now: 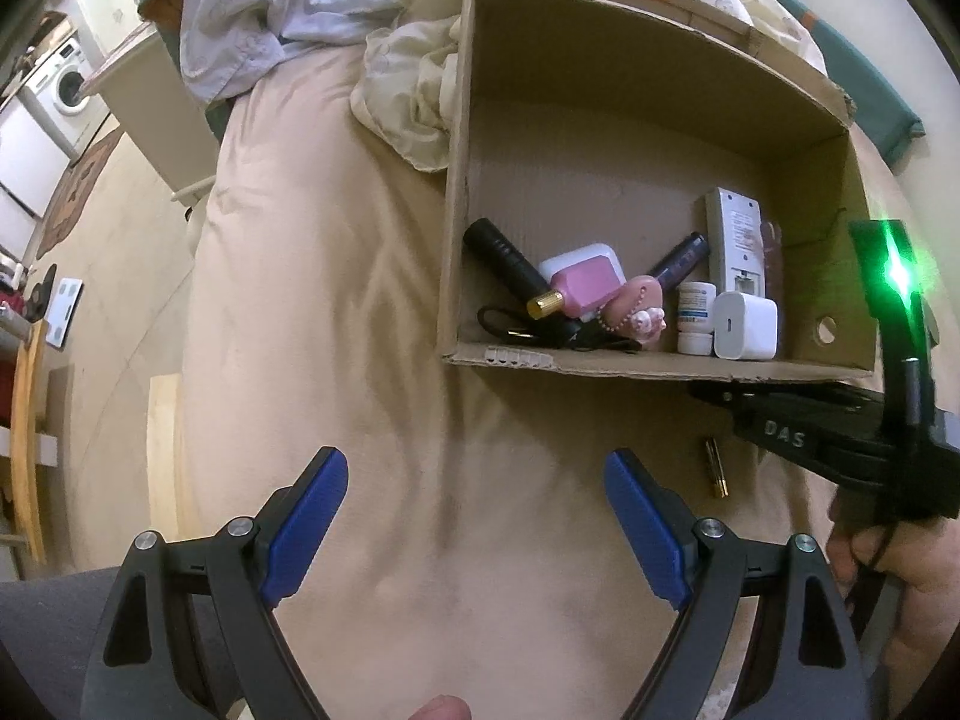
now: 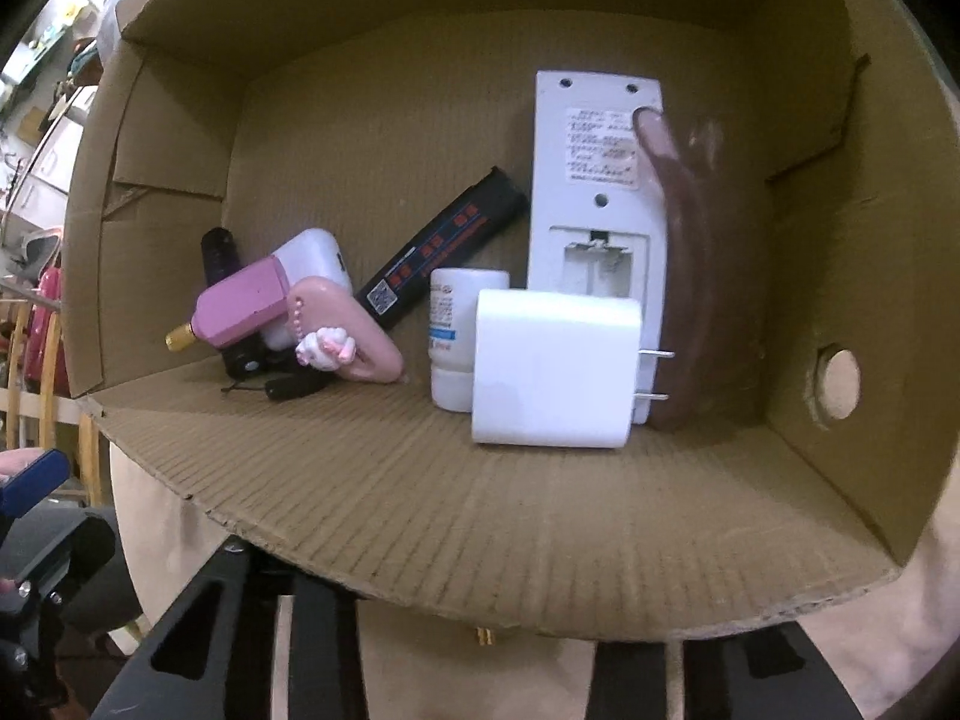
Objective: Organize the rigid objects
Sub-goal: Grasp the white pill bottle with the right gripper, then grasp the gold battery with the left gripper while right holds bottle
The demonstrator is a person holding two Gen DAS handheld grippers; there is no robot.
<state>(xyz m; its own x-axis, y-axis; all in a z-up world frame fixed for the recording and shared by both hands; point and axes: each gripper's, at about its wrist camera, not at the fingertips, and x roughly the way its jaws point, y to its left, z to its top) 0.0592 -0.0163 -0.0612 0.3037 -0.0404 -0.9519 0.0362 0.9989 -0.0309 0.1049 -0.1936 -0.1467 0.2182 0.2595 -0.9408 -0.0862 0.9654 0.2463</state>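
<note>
A corrugated cardboard box (image 1: 654, 138) is shown on a smooth beige bedsheet (image 1: 336, 312). Rigid items are clustered at its near wall: a glossy white cuboid charger (image 2: 555, 369), a flat white remote (image 2: 597, 180), and a pink bottle (image 2: 243, 303). The left gripper (image 1: 477, 531), with ribbed blue pads, is held apart at 6 o'clock, empty. The right gripper (image 1: 714, 390) is seen at 3 o'clock; its jaw state cannot be told.
</note>
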